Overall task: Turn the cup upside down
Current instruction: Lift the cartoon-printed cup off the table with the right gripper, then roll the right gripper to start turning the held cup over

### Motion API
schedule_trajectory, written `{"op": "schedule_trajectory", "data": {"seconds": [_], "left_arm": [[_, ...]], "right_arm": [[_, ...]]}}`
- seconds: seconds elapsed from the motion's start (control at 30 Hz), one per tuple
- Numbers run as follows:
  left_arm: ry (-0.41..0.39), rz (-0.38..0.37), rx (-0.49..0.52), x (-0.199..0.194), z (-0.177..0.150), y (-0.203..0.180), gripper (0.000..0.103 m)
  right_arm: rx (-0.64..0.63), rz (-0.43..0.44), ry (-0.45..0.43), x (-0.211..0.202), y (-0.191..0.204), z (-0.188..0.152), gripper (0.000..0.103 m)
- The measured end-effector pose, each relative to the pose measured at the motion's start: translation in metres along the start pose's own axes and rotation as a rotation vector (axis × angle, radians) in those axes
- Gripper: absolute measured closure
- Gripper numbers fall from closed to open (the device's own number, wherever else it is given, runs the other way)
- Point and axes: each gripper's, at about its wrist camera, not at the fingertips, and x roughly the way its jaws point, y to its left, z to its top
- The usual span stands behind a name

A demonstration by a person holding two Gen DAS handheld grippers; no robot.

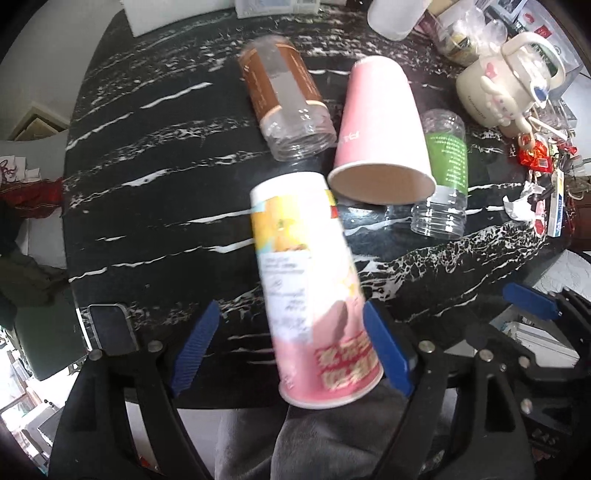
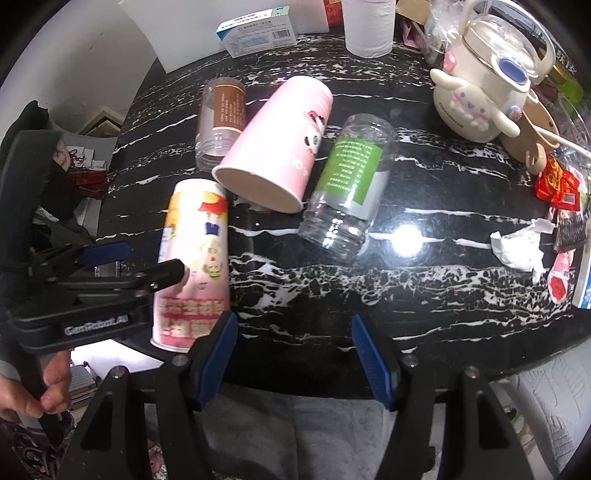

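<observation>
A white and pink printed paper cup [image 1: 314,288] stands between the fingers of my left gripper [image 1: 295,347], base up and rim at the table's front edge, tilted. The jaws stand wide and only the right pad seems to touch it. It also shows in the right wrist view [image 2: 195,266], with the left gripper [image 2: 122,273] beside it. A plain pink paper cup [image 1: 380,129] lies on its side at the table's middle, also in the right wrist view [image 2: 273,144]. My right gripper [image 2: 291,362] is open and empty over the front edge.
On the black marble table [image 2: 424,295] lie a brown-label clear jar [image 1: 284,99] and a green-label clear jar [image 2: 347,184]. A cream kettle [image 2: 480,92], a paper roll [image 2: 369,26], a box [image 2: 258,33], crumpled tissue [image 2: 517,247] and wrappers [image 2: 557,184] crowd the back and right.
</observation>
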Motion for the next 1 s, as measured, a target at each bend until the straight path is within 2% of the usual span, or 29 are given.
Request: {"op": "schedule_trajectory", "data": {"seconds": [0.3, 0.67, 1.0], "left_arm": [[-0.041, 0.029, -0.073, -0.035, -0.034, 0.054, 0.024], [-0.034, 0.077, -0.210, -0.029, -0.065, 0.123, 0.024], [0.018, 0.069, -0.306, 0.000, -0.081, 0.156, 0.024]], "right_arm": [[-0.049, 0.061, 0.002, 0.006, 0.040, 0.013, 0.038], [-0.150, 0.085, 0.050, 0.045, 0.104, 0.035, 0.035], [-0.203, -0.015, 0.081, 0.082, 0.132, 0.048, 0.035]]}}
